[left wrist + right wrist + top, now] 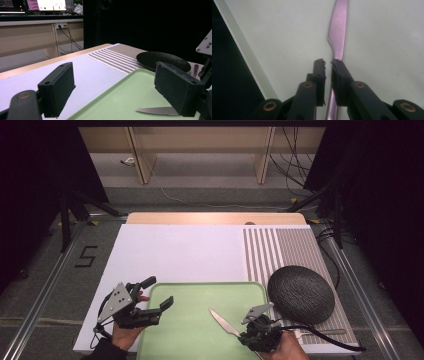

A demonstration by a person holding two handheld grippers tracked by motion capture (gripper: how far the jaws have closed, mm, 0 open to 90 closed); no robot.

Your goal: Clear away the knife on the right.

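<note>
High view: right gripper (pixel 248 336) at about 5 o'clock of the green tray (pixel 165 345), jaws nearly together around the handle of a table knife (pixel 222 321); the knife lies over the tray's right half, long axis running from 5 toward 11 o'clock, tip pointing up-left to the tray middle. Left gripper (pixel 161 295) sits at the tray's 9 o'clock edge, jaws wide and nothing between them. Dark round plate (pixel 301 293) rests upside down on the striped mat (pixel 280 247) at 3 o'clock, just beside the tray. Left gripper view: own jaws spread wide, empty; the knife's serrated blade (pixel 156 111) lies flat on the tray (pixel 120 100), plate (pixel 163 60) beyond it. Right gripper view: jaws narrow, the knife handle (pixel 331 100) in the slim gap between the pads, blade (pixel 338 32) pointing to 12 o'clock, away from the gripper; whether both pads press yet is hard to tell. Progress, judged: the grasp on the knife looks made or nearly made, with the blade low over or on the tray; moving it and setting it wherever it goes are left.
</note>
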